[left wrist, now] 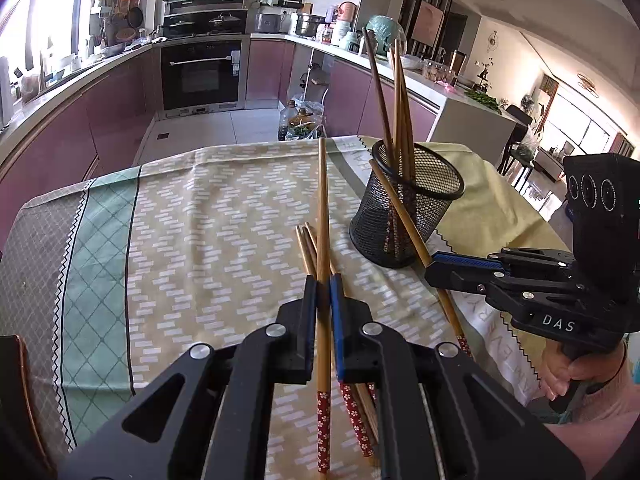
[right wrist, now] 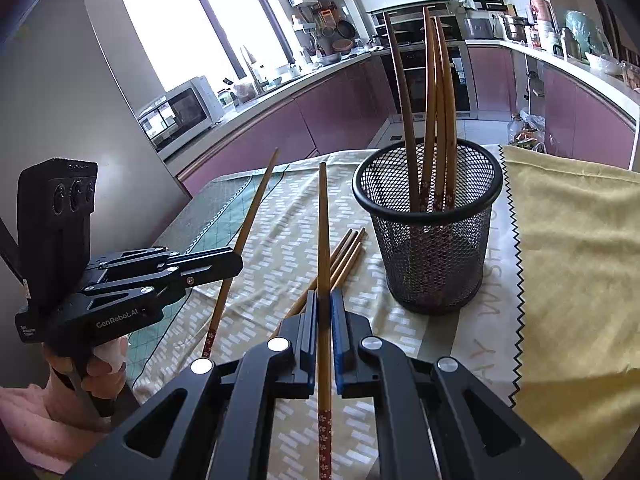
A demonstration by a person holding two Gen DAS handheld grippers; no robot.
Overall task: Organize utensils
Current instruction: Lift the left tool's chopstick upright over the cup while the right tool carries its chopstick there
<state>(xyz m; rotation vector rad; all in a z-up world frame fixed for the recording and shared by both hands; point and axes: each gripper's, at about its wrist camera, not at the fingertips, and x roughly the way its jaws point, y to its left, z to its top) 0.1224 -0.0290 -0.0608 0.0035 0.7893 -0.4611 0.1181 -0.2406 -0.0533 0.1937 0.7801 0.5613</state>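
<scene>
While one chopstick (left wrist: 323, 240) is clamped in the shut left gripper (left wrist: 323, 292) and another (right wrist: 324, 248) in the shut right gripper (right wrist: 324, 304), both above the worktop (left wrist: 200, 208) beside the mesh cup (right wrist: 432, 240), either stick could be knocked against the cup's rim or its standing chopsticks (right wrist: 436, 112) and twisted loose. Loose chopsticks (left wrist: 306, 248) beneath are partly hidden by the fingers.

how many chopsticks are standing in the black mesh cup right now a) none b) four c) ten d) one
b: the right wrist view shows four chopsticks standing upright inside the black mesh cup, while each tool grips one more and a few lie on the cloth.
</scene>
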